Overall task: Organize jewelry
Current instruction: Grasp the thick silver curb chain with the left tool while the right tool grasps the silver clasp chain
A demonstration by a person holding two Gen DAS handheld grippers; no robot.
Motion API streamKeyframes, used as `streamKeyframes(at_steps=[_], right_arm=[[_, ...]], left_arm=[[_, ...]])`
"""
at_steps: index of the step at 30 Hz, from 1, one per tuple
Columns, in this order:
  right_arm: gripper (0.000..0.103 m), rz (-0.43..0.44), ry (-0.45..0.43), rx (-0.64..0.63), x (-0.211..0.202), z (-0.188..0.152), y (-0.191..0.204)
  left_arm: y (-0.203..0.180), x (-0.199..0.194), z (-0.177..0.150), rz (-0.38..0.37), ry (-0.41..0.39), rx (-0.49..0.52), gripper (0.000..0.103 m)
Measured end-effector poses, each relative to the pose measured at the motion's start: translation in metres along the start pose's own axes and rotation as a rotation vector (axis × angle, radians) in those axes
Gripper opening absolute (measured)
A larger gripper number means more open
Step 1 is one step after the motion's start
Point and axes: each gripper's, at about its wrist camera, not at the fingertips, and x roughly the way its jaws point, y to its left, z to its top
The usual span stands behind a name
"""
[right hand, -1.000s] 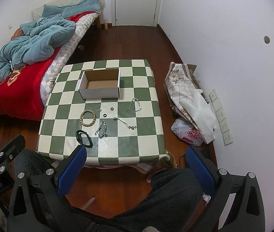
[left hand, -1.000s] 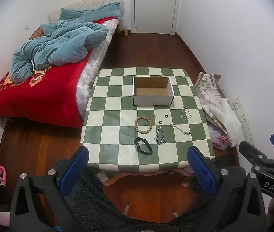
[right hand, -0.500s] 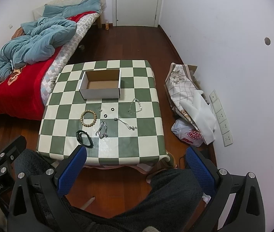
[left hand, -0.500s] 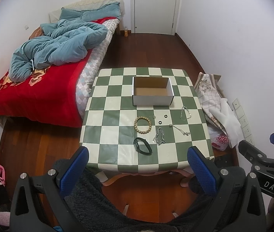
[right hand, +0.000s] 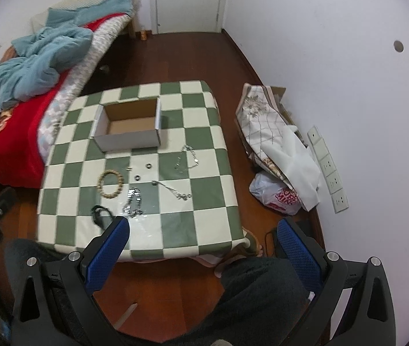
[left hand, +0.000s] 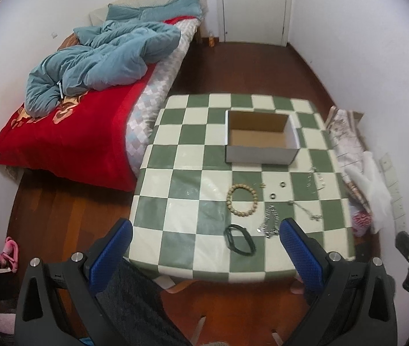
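Note:
An open cardboard box stands empty on a green-and-cream checked table. In front of it lie a wooden bead bracelet, a black band, a silver chain bracelet, two small rings, and two thin silver chains. My left gripper and right gripper both hang open and empty above the table's near edge.
A bed with a red cover and blue duvet stands left of the table. Bags and white foam lie on the floor by the right wall. A white door is at the far end. A person's dark-clad legs are below.
Both grippers have moved forward and closer to the table, so the box and jewelry look larger. The left view has shifted a little to the left. Both stay open.

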Motion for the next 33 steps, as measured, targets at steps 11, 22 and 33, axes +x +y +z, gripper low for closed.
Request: streamKeyframes(at_steps=[11,22,33], right_arm=[[0.103,-0.016,0.145,0.003,0.122,0.024,0.015],[0.103,-0.011,0.252,-0.016,0.218,0.045,0.042],[0.083,0.019,0.349,-0.061,0.297,0.039,0.048]], left_arm=[[-0.015,0.104,0.017,0.021,0.136,0.033,0.103],[-0.019,0.192,0.035,0.053,0.227,0.058,0.103],[-0.027,0.245,0.04,0.073,0.291,0.095,0.103]])
